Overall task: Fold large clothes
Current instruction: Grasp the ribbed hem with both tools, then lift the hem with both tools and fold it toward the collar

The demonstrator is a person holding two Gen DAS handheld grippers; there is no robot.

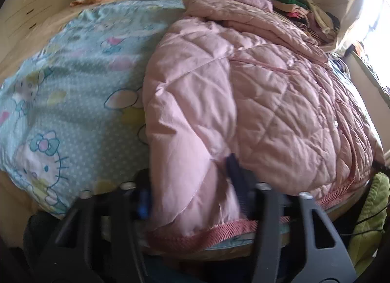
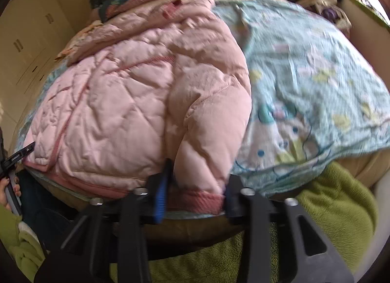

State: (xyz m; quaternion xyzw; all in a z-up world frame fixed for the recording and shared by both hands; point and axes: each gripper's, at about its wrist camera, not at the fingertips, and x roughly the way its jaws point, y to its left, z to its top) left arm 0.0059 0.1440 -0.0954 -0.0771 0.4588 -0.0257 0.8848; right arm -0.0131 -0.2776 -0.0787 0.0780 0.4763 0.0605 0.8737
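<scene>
Pink quilted puffer jacket (image 1: 256, 92) lying on the cartoon-print pale-blue bedsheet (image 1: 73, 92), long axis running away from the near bed edge, ribbed hem nearest. Left tongs (image 1: 192, 185) and right tongs (image 2: 197, 185) each parted around a sleeve cuff.

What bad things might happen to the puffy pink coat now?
1. The pink coat is thick and slippery-looking, so a sleeve may slide out of the right tool or the left tool.
2. Its ribbed hem lies at the bed's edge, so the coat might slide off the cartoon sheet.
</scene>
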